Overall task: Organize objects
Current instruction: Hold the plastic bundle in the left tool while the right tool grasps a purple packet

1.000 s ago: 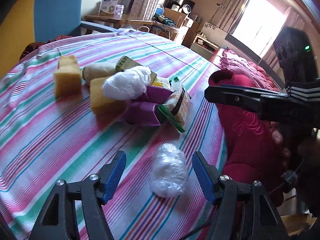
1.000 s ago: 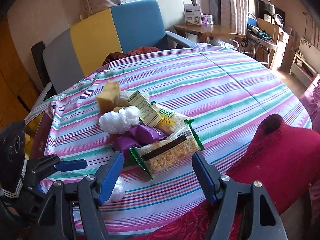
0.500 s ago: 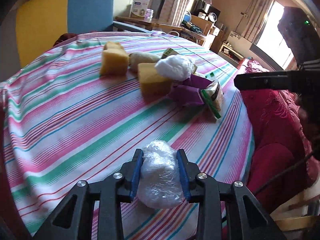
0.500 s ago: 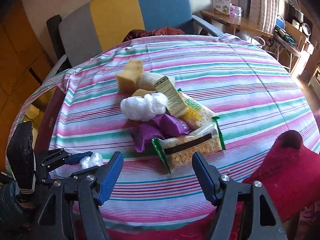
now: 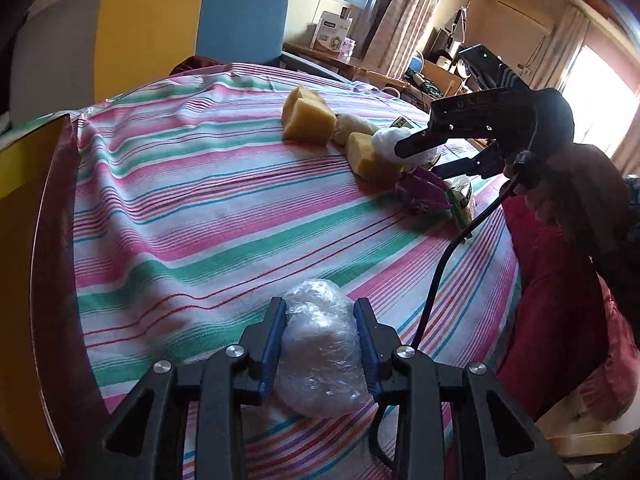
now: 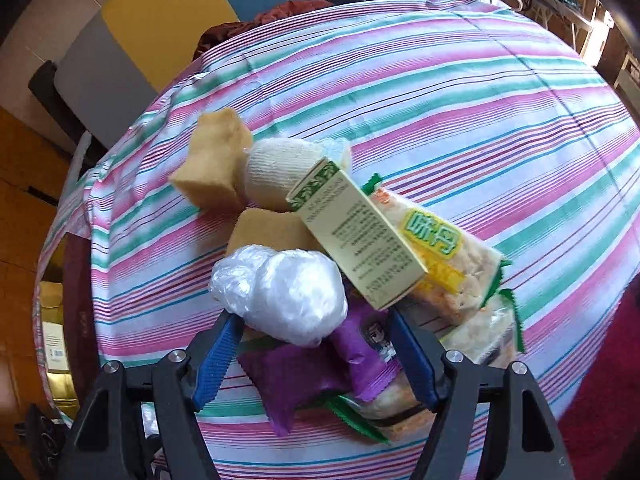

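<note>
right gripper (image 6: 308,354): jaws opening, nothing pressed | plastic-wrapped ball (image 6: 280,294) just ahead, on purple snack packet (image 6: 304,372) | left gripper (image 5: 320,344) clamps other wrapped bundle (image 5: 320,344)

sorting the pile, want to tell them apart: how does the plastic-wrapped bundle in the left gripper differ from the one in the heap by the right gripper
The held bundle is clamped between the left gripper pads, alone near the table edge; the heap bundle sits ungripped atop purple packets, with the right gripper opening around it. The heap bundle looks whiter and two-lobed; the held bundle looks clearer and single. Both are crinkled plastic wrap.
</note>
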### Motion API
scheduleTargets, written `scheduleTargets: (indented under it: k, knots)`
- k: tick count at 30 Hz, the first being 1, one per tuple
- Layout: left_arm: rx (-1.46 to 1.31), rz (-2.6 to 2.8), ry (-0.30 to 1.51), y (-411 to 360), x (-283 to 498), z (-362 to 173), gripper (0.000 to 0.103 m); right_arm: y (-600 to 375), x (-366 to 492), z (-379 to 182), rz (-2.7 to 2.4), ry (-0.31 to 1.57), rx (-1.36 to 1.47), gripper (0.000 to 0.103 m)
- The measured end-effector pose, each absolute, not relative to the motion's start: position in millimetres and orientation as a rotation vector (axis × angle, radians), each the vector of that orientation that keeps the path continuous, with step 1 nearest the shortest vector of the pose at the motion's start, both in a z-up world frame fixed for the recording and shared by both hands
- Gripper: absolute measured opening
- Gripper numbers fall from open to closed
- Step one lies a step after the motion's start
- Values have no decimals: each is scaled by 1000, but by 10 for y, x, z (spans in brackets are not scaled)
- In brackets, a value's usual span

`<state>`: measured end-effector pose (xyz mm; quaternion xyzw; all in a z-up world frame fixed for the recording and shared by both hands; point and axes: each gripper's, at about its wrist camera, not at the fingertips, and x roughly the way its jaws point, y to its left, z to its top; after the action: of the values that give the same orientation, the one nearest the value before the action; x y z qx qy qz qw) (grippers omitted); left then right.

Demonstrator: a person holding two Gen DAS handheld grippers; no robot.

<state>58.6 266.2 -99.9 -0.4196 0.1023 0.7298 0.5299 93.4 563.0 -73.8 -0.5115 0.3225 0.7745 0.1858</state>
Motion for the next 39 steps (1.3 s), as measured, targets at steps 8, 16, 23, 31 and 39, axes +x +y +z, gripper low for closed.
scheduleTargets:
  k: [8,16,23,31,39]
  knots:
    - [-1009,1748,211,2645,572,-1016,36,5382,935,-665,2442,1136,-1384,79]
    - [-1015,1759,189,2612,582,-1035,38,5479,1010,-585,2418,1137,-1259,79]
    - [-1015,1767,183,2604,578,-1040,39,5194,809,-621,2630,1267,-1427,78]
    - [-1016,1770,182,2604,575,-1047,39,5214,875,-617,2547,1125,-1397,78]
    - [-1019,1767,173,2588,562,-1052,39,5177,800,-763,2432,959,-1516,78]
